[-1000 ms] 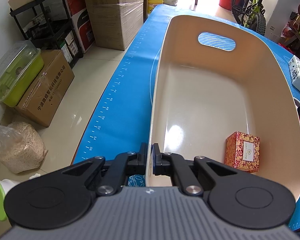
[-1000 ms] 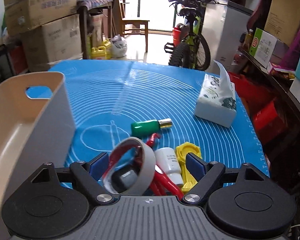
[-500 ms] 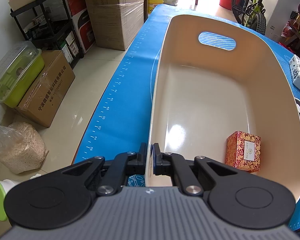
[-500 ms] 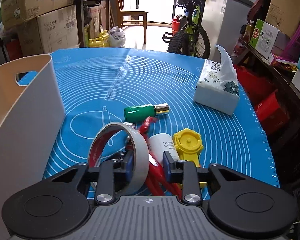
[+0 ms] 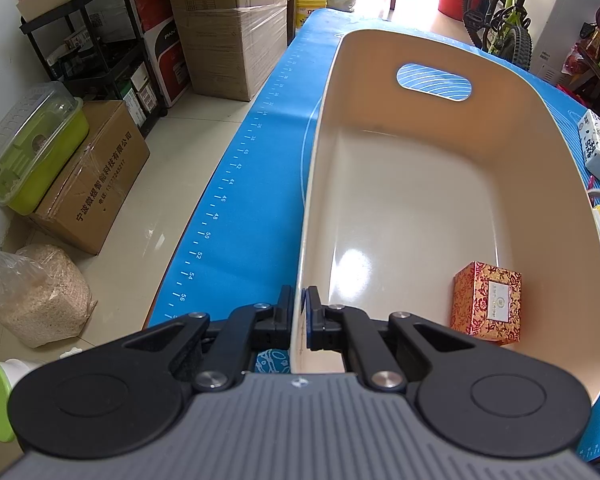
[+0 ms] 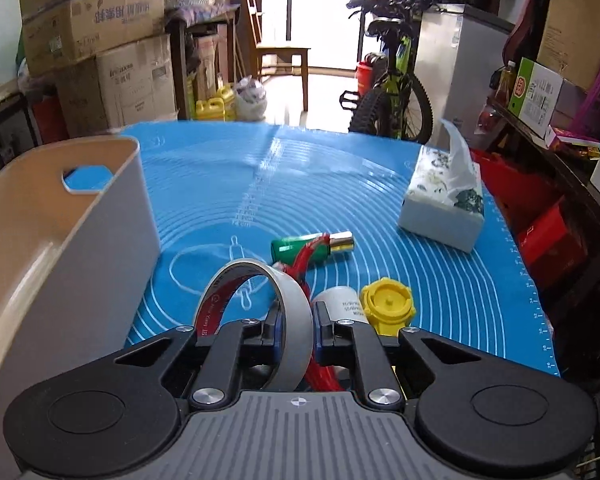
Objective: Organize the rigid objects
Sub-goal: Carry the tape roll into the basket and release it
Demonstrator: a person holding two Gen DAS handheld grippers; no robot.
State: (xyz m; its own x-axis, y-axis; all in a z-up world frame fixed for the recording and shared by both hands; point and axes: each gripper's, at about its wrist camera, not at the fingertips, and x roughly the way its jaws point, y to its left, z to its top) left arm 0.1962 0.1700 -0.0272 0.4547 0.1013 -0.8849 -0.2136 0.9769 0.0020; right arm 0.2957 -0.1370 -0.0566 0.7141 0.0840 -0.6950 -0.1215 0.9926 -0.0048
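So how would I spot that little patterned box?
Find the big beige plastic tub on the blue mat. On its floor, in the near right corner, sits the small red-and-gold floral cardboard box, the only thing inside.

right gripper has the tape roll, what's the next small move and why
Probably carry the tape left, over the bin rim. The right gripper jaws are shut on it, the left gripper clamps the bin wall, and only a red box lies inside.
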